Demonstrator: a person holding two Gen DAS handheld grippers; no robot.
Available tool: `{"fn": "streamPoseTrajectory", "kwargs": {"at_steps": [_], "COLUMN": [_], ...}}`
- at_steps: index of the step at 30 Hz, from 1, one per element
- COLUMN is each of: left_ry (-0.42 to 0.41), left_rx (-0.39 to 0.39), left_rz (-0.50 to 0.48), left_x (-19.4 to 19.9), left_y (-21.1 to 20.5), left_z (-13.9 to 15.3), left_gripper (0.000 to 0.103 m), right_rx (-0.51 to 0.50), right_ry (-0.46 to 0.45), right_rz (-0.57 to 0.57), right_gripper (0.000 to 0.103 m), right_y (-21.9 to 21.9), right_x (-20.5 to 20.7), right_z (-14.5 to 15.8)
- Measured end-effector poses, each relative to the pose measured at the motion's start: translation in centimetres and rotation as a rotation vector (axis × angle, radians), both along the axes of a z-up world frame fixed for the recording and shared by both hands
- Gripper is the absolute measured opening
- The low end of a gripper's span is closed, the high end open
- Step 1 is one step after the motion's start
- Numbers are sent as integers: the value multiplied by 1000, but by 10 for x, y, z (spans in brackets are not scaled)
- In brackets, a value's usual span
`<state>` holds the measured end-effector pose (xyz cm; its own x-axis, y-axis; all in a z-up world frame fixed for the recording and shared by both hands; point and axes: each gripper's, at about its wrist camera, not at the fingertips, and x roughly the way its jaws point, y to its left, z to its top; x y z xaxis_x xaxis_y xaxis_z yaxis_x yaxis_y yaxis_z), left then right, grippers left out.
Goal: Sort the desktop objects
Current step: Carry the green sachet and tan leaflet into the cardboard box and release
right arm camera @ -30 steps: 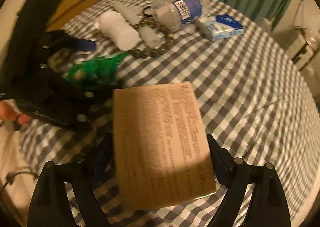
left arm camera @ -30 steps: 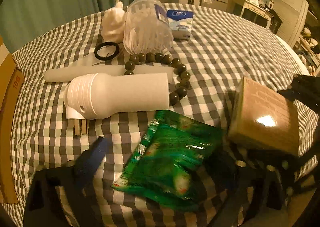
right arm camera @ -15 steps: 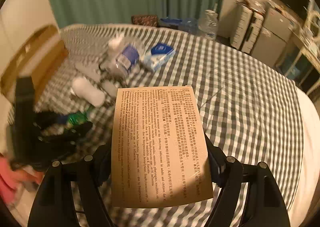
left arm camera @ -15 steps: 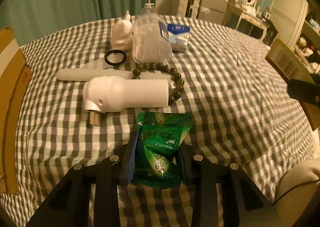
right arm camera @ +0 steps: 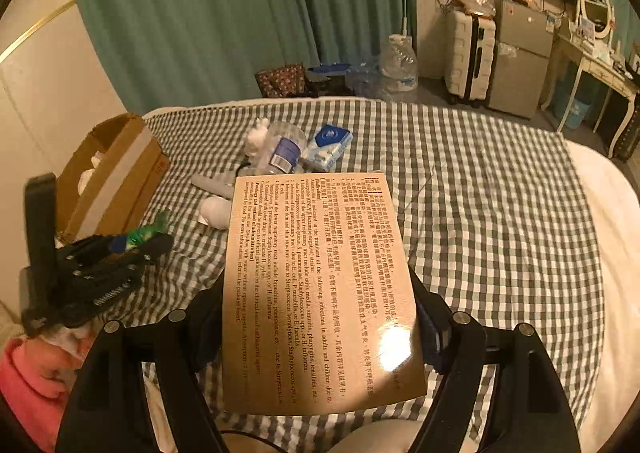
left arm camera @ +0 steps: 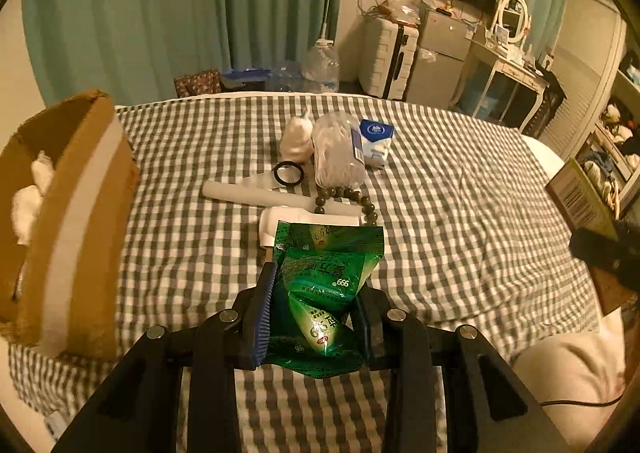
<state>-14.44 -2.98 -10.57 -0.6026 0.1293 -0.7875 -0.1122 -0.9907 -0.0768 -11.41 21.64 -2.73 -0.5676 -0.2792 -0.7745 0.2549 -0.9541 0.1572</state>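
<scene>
The green sachet pack (left arm camera: 328, 285) is clamped between the fingers of the left gripper (left arm camera: 316, 317), held above the checked bed (left arm camera: 460, 213). The right gripper (right arm camera: 320, 333) grips a printed medicine box (right arm camera: 320, 293) by its sides. A cardboard box (left arm camera: 80, 221) sits at nine o'clock, and the remaining clutter lies at twelve.

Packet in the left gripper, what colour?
Green packet with white print, pinched in the left gripper; left wrist view shows it best.

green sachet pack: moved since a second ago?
Yes. The green sachet pack lay flat on the checked cloth by the white tube; now it is clamped in the left gripper, lifted off the cloth.
</scene>
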Motion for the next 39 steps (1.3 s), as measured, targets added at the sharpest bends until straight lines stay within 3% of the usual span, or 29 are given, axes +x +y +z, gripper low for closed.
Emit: {"fn": "streamPoseTrajectory", "kwargs": {"at_steps": [10, 22, 27, 31, 39], "left_ry": [112, 170, 145, 139, 145], "left_rx": [1, -45, 0, -51, -30], "left_rz": [-4, 74, 103, 119, 221], "left_x": [18, 24, 21, 17, 17], "left_y": [-28, -107, -147, -178, -244], "left_z": [81, 142, 146, 142, 122], "left_gripper": [35, 35, 35, 35, 35], "right_rx": [37, 26, 18, 6, -6], "right_ry": [129, 250, 274, 268, 210], "right_rz": [3, 107, 176, 230, 314], "right_gripper": [77, 77, 77, 77, 77], "right_y": [-49, -146, -190, -222, -295], "right_x": [32, 41, 39, 34, 8], "right_z": [65, 119, 130, 129, 97]}}
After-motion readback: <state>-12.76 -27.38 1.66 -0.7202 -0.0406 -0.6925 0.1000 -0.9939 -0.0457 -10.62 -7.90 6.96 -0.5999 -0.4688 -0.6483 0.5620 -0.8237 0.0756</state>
